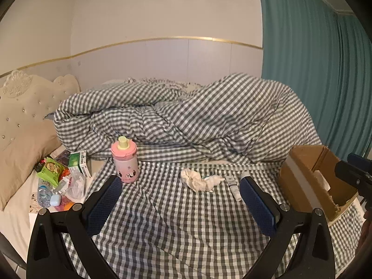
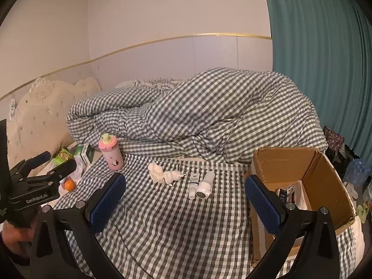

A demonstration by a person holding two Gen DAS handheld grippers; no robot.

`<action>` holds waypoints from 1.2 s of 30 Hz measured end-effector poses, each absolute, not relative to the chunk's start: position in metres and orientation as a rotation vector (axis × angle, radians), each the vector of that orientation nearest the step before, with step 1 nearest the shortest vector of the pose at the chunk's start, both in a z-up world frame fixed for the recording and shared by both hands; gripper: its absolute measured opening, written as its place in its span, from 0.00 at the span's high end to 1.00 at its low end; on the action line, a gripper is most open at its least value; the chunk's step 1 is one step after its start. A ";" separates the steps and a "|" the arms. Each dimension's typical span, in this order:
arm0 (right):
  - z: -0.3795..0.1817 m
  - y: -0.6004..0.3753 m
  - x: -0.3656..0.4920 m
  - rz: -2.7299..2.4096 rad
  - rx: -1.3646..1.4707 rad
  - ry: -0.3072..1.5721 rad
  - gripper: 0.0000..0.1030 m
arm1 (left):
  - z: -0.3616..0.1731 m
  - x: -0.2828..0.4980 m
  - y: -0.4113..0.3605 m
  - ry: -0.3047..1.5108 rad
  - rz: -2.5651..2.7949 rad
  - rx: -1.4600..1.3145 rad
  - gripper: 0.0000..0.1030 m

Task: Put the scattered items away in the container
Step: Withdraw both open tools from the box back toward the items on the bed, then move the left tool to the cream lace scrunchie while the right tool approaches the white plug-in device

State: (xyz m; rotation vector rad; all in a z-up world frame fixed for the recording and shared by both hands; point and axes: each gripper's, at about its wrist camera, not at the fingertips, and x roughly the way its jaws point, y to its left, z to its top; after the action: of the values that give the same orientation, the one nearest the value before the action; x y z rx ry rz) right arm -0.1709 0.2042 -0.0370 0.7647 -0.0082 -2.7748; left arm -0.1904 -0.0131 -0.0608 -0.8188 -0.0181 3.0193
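Observation:
A pink bottle (image 1: 125, 162) (image 2: 111, 153) with a yellow spout stands upright on the checked bed sheet. To its right lie white crumpled socks (image 1: 200, 180) (image 2: 162, 174), a small white tube (image 1: 233, 184) (image 2: 193, 184) and a white cylinder (image 2: 204, 184). An open cardboard box (image 1: 309, 181) (image 2: 325, 181) sits at the right and holds a few items. My left gripper (image 1: 181, 186) hangs open over the sheet, short of the socks. My right gripper (image 2: 184, 186) is open too, its right finger in front of the box.
A bunched checked duvet (image 1: 186, 116) fills the back of the bed. Packets, a plastic bottle and an orange (image 2: 69, 184) pile up at the left by a beige pillow (image 1: 25, 148). A teal curtain (image 1: 313, 58) hangs on the right.

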 end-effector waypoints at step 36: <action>-0.173 0.201 -0.321 -2.669 1.120 -0.018 0.00 | -0.191 -0.348 -0.003 -0.041 2.886 -1.126 0.00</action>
State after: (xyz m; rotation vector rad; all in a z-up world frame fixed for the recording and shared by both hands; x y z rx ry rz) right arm -0.3208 0.2012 -0.1726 1.1198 -0.0178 -2.6687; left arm -0.3481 -0.0034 -0.1910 -1.1264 -0.0411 2.8860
